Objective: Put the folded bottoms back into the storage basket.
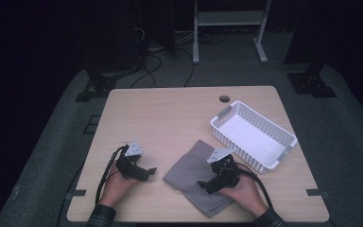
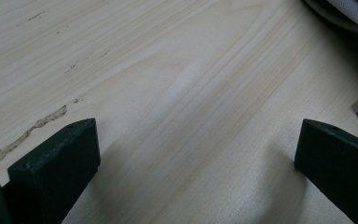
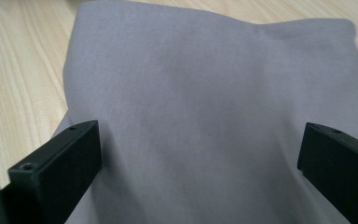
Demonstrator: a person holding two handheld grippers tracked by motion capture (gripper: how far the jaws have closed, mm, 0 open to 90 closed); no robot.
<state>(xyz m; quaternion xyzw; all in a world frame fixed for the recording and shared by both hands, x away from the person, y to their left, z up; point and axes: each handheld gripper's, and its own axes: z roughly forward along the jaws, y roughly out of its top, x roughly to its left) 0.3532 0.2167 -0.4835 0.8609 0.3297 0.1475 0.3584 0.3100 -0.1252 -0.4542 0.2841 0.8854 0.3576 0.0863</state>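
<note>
With jaws spread wide, right gripper [image 3: 198, 172] hovers over the folded grey cloth [image 3: 214, 107], smooth, directly beneath. Left gripper [image 2: 196, 172] equally wide over bare table [image 2: 158, 93]; cloth edge cut off upper-right.

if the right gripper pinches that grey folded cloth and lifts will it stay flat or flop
The grey folded cloth will probably flop: it lies in soft layers with rounded, wrinkled edges. It looks thin and light, so one pinch may lift only the top layer. Pushed on the smooth wooden table, it would likely bunch rather than slide.
</note>
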